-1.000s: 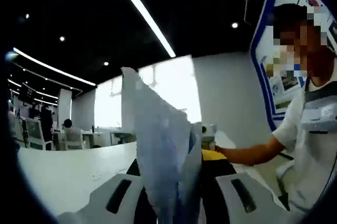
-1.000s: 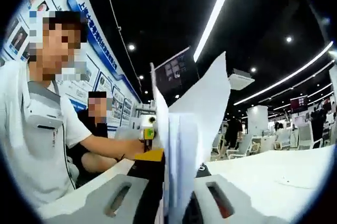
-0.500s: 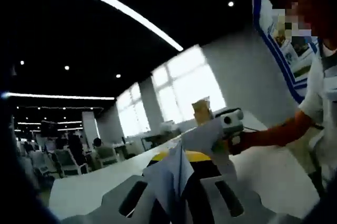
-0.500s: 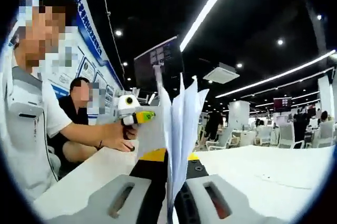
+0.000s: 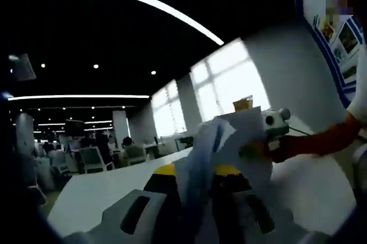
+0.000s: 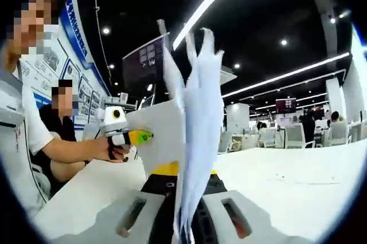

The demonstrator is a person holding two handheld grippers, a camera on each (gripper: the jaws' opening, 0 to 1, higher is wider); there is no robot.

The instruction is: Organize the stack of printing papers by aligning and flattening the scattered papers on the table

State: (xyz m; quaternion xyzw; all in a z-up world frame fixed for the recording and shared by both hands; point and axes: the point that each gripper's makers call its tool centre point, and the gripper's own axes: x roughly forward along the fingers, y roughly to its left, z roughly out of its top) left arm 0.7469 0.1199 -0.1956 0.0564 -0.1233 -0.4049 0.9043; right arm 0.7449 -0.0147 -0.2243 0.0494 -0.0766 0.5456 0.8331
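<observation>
Right tongs (image 6: 184,221) are clamped on the papers (image 6: 195,141), edge-on and upright over the counter (image 6: 287,187). Left tongs (image 5: 198,221) pinch the same papers (image 5: 212,158) from the other end. A second ago the sheets fanned wide; now they stand bunched closer, though the top corners splay apart, so I judge the squaring only partly done. Wall posters (image 6: 57,61) and a screen (image 6: 143,61) carry writing too small to read.

White papers (image 6: 198,141), grey tongs (image 6: 183,221), white table (image 6: 287,187).
</observation>
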